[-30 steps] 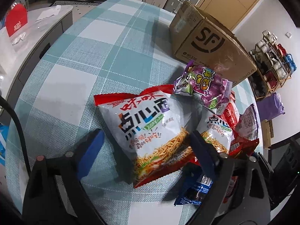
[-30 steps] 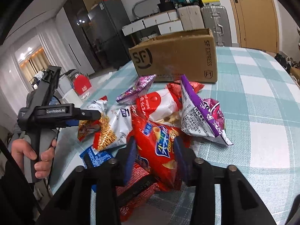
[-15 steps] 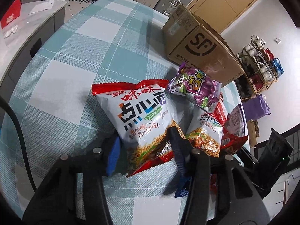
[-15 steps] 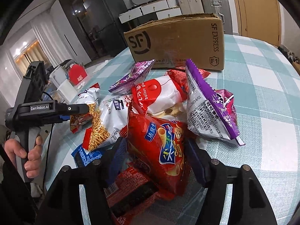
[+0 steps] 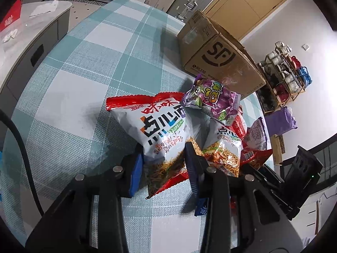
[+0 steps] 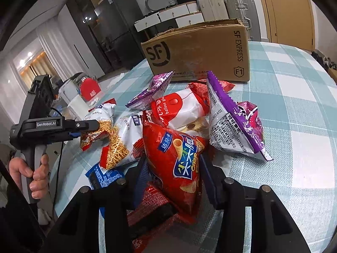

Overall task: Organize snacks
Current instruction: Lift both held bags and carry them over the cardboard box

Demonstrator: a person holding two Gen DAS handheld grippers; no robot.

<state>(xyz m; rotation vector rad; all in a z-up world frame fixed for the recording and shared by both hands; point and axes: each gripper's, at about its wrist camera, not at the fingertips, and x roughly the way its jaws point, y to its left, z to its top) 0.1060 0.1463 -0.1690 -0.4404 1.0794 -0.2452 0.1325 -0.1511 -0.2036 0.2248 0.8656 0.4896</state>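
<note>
Gripping a white noodle-snack bag (image 5: 162,130) near its lower end, the left gripper (image 5: 164,160) has just been closing, and its blue fingers (image 5: 135,168) now press the bag from both sides over the checked counter (image 5: 69,113). Just right of this bag lie a purple packet (image 5: 212,99) and a second noodle bag (image 5: 223,147), with a cardboard box (image 5: 219,59) standing beyond them. In the right wrist view a hand (image 6: 31,175) holds the left tool; farther right, the right gripper (image 6: 174,177), also just closing, clamps a red cone-snack bag (image 6: 179,158) between its fingers (image 6: 207,181), beside a purple-edged packet (image 6: 233,126).
</note>
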